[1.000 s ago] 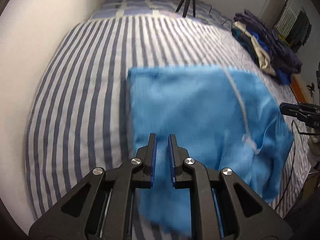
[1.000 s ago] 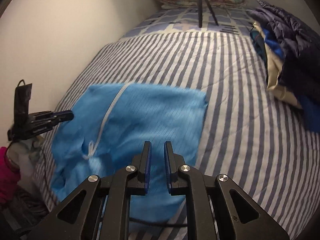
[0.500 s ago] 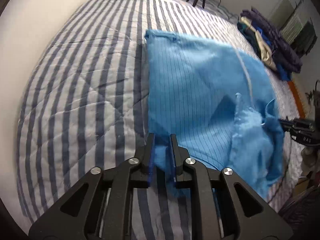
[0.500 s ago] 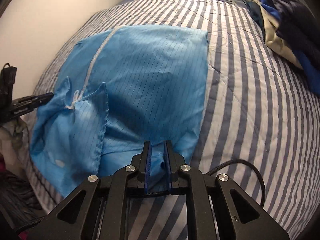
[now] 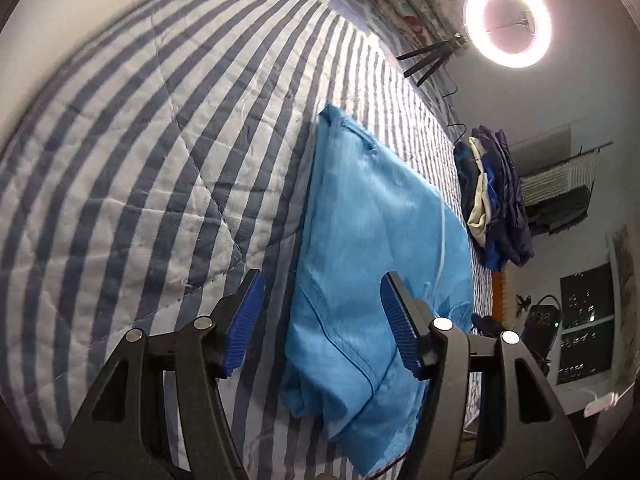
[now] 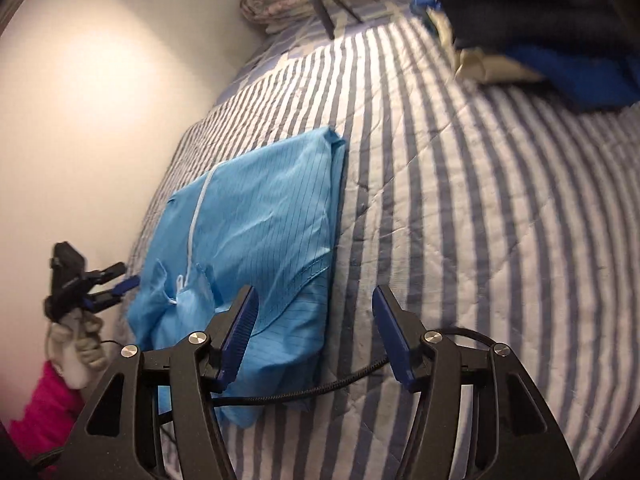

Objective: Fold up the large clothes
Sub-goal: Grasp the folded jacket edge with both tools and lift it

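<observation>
A light blue garment with a white zip lies folded on the striped bed; its near end hangs over the bed's edge. My left gripper is open and empty just above its near left part. In the right wrist view the same garment lies left of centre. My right gripper is open and empty over its near right edge. The left gripper also shows at the far left of that view, in a gloved hand.
A pile of dark and blue clothes sits at the bed's far right, also seen in the left wrist view. A ring light on a tripod stands on the bed's far end, by a folded quilt. A black cable lies on the bed's near edge. A wall runs along the left.
Both grippers were shut on the garment's near edge and have opened, letting it go. Both have lifted and tilted up. The garment now lies still on the bed.
</observation>
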Demonstrator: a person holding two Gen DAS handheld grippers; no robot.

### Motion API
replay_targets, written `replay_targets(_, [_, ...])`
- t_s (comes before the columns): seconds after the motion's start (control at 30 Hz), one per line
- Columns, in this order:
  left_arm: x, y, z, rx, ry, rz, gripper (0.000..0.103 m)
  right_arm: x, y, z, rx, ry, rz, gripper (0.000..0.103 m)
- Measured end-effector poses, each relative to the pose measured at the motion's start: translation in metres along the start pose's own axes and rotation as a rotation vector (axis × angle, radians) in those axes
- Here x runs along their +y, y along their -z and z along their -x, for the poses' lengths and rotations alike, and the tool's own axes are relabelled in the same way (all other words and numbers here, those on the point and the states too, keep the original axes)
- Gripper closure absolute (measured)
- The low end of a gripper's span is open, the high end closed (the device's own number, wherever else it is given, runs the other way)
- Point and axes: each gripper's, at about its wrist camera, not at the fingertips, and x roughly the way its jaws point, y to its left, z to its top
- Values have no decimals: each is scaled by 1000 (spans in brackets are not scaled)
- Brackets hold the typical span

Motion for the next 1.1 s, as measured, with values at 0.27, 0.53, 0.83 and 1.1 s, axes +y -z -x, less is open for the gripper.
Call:
replay_targets(0.27, [11, -13, -35, 58, 31, 33, 41, -15, -12, -38, 99, -67, -46, 43])
replay_targets(0.53, [-7, -20, -54, 73, 50, -20, 41, -19, -23, -56, 100, -179, -106, 45])
replay_targets(0.83, [-36, -21, -73, 78, -7, -103, 85, 1, -32, -68, 123, -190, -78, 80])
replay_targets(1.1, [-95, -5, -56, -24, -171, -350, 97, 44, -33, -49, 89, -17, 92, 98])
